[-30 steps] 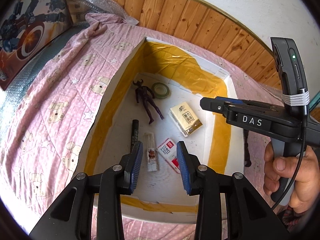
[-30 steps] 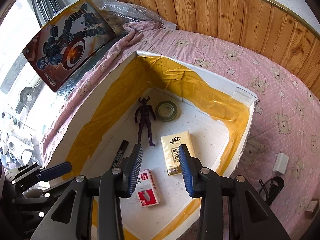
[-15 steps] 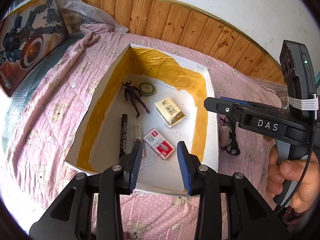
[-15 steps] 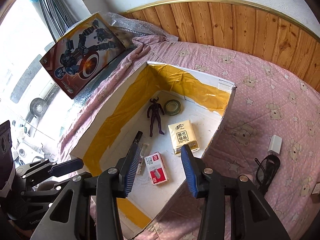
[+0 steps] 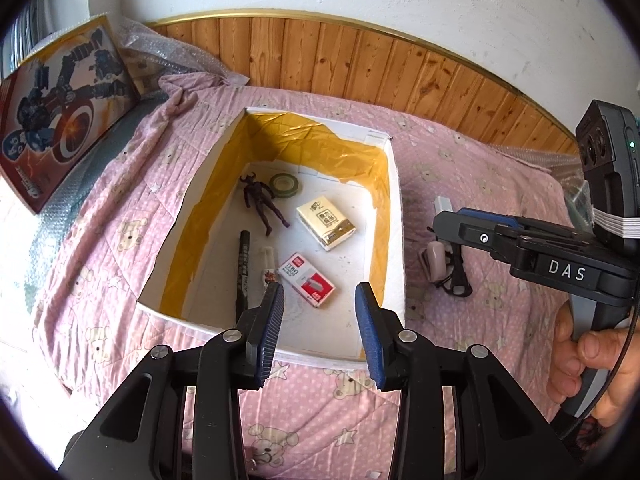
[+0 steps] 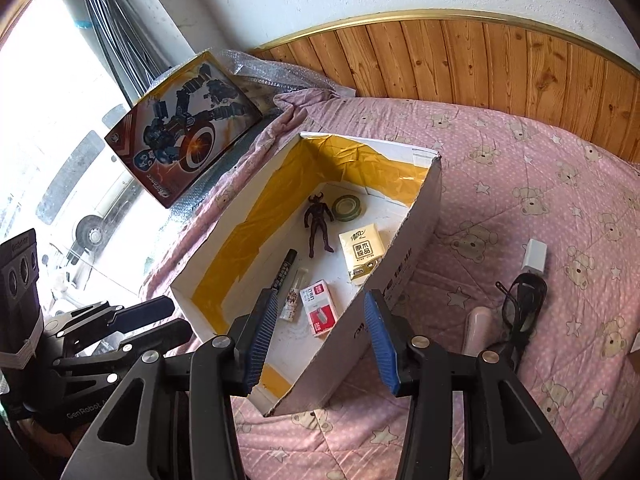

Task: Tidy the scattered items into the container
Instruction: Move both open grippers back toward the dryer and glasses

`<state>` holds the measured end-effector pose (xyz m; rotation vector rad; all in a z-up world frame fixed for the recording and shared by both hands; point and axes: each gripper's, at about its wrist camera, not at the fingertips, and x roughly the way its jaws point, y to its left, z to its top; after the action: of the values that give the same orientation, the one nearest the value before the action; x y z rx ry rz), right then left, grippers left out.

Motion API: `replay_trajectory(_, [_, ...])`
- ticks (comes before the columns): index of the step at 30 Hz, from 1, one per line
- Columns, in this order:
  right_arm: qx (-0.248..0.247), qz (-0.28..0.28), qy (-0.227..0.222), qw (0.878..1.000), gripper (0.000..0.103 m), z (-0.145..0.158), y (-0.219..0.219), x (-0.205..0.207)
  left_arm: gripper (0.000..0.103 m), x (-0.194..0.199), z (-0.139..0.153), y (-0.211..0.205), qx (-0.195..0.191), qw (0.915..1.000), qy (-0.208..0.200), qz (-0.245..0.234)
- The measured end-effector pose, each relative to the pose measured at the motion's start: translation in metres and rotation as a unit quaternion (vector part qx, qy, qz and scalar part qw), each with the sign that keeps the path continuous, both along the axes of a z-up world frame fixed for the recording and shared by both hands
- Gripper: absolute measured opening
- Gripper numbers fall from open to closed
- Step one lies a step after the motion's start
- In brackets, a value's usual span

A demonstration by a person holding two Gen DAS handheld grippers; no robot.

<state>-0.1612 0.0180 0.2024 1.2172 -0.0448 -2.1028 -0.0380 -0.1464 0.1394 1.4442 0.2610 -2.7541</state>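
A white box (image 5: 394, 216) (image 6: 404, 264) lined with yellow tape lies on the pink quilt. Inside are a dark figurine (image 5: 262, 200) (image 6: 318, 226), a tape roll (image 5: 285, 185) (image 6: 349, 207), a tissue pack (image 5: 326, 222) (image 6: 362, 254), a red staple box (image 5: 307, 279) (image 6: 319, 309), a black marker (image 5: 243, 270) (image 6: 285, 268) and a small packet (image 5: 269, 268) (image 6: 295, 295). Right of the box lie a white charger (image 5: 442, 203) (image 6: 534, 257), black glasses (image 5: 456, 274) (image 6: 520, 300) and a pale pink object (image 5: 431, 256) (image 6: 478, 328). My left gripper (image 5: 319, 312) and right gripper (image 6: 320, 316) are open and empty, held above the box's near edge.
A toy box with robot artwork (image 5: 56, 120) (image 6: 184, 128) leans at the left beside bubble wrap (image 5: 176, 52). A wooden panel (image 5: 360, 64) runs along the far wall. A window (image 6: 48, 140) is at the far left. The other gripper shows at the edge of each view.
Both grippers have drawn back and up from the box; more quilt is in view, and the charger, glasses and pink object now show on the right. Jaws stay open.
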Motion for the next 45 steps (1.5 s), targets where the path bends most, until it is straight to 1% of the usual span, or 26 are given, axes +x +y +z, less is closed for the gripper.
replay_trajectory(8, [-0.025, -0.001, 0.011, 1.0, 0.049, 0.012, 0.031, 0.022, 0.04, 0.014, 0.008, 0.022, -0.002, 0.9998, 0.014, -0.013])
replay_trajectory(13, [-0.036, -0.005, 0.025, 0.999, 0.051, 0.018, 0.054, 0.037, 0.041, 0.022, 0.013, 0.037, 0.009, 0.9993, 0.029, -0.021])
replay_trajectory(18, [-0.046, -0.01, 0.033, 0.998, 0.051, 0.018, 0.079, 0.05, 0.042, 0.03, 0.012, 0.061, 0.017, 0.9982, 0.036, -0.045])
replay_trajectory(22, [-0.047, -0.021, 0.038, 0.998, 0.054, 0.013, 0.101, 0.057, 0.043, 0.033, 0.005, 0.084, 0.025, 0.9969, 0.031, -0.068])
replay_trajectory(28, [-0.042, -0.045, 0.035, 0.997, 0.057, -0.003, 0.138, 0.058, 0.044, 0.028, -0.01, 0.116, 0.036, 0.9955, 0.011, -0.088])
replay_trajectory(36, [-0.047, -0.1, 0.005, 0.994, 0.057, -0.042, 0.191, 0.045, 0.045, 0.014, -0.022, 0.16, 0.045, 0.9923, -0.004, -0.115])
replay_trajectory(40, [-0.047, -0.122, -0.009, 0.991, 0.057, -0.059, 0.212, 0.036, 0.046, -0.001, -0.035, 0.178, 0.049, 0.991, -0.014, -0.124])
replay_trajectory(45, [-0.033, -0.151, -0.02, 0.988, 0.057, -0.081, 0.234, 0.023, 0.047, -0.029, -0.059, 0.197, 0.049, 0.9906, -0.034, -0.123])
